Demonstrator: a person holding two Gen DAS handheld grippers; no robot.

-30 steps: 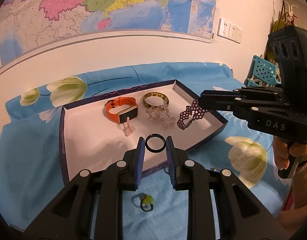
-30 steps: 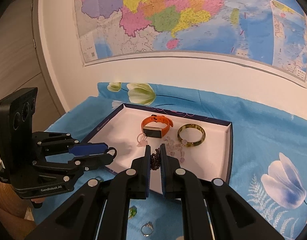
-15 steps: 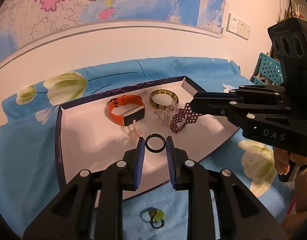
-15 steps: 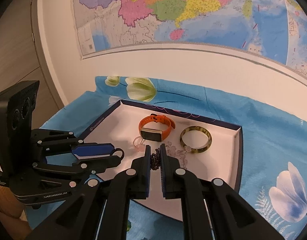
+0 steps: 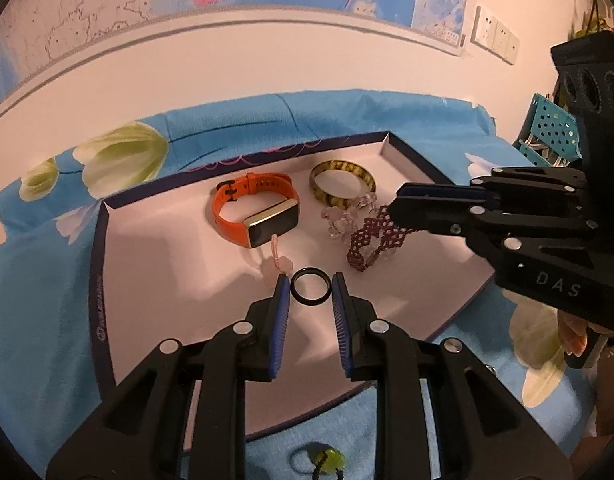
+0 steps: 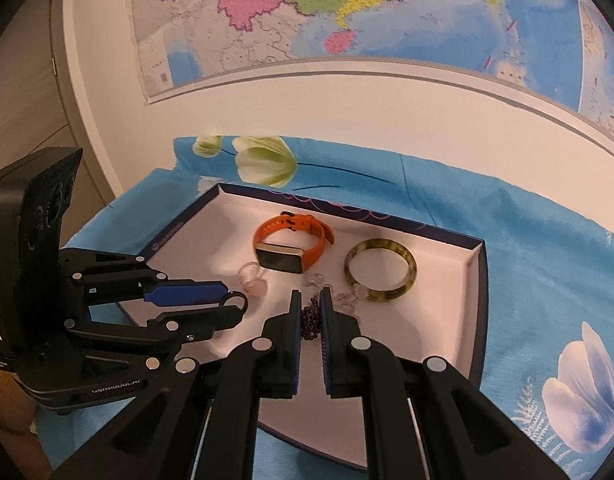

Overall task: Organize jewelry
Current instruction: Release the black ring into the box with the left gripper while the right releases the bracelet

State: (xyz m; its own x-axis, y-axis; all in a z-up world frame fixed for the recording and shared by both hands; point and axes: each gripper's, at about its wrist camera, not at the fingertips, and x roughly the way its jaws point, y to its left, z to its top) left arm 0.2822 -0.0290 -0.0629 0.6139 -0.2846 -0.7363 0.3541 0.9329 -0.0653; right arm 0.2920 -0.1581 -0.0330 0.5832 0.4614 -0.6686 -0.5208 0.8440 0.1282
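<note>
The left hand-held gripper (image 5: 310,286) was clamped on a thin black ring (image 5: 311,286), pinched at its sides between the blue pads and held over the near part of a shallow white-lined tray (image 5: 103,268) with a dark blue rim. The right hand-held gripper (image 6: 308,312) was closed on a dark purple beaded bracelet (image 5: 367,240), which hung from its tips over the tray just beside a clear crystal bracelet (image 5: 345,216). In the tray lay an orange smart band (image 5: 255,212), a mottled yellow-green bangle (image 5: 342,182) and a small pink charm (image 5: 277,264). A green-stoned ring (image 5: 325,460) rested on the blue floral cloth (image 5: 35,320) outside the tray's near edge. The side of the right hand-held gripper read "DAS"; the left one's body bore pale lettering, blurred but seemingly "GenRobot.AI". Writing along the tray's left rim was too small to read. A coloured wall map (image 6: 347,12) hung behind, its labels illegible.
</note>
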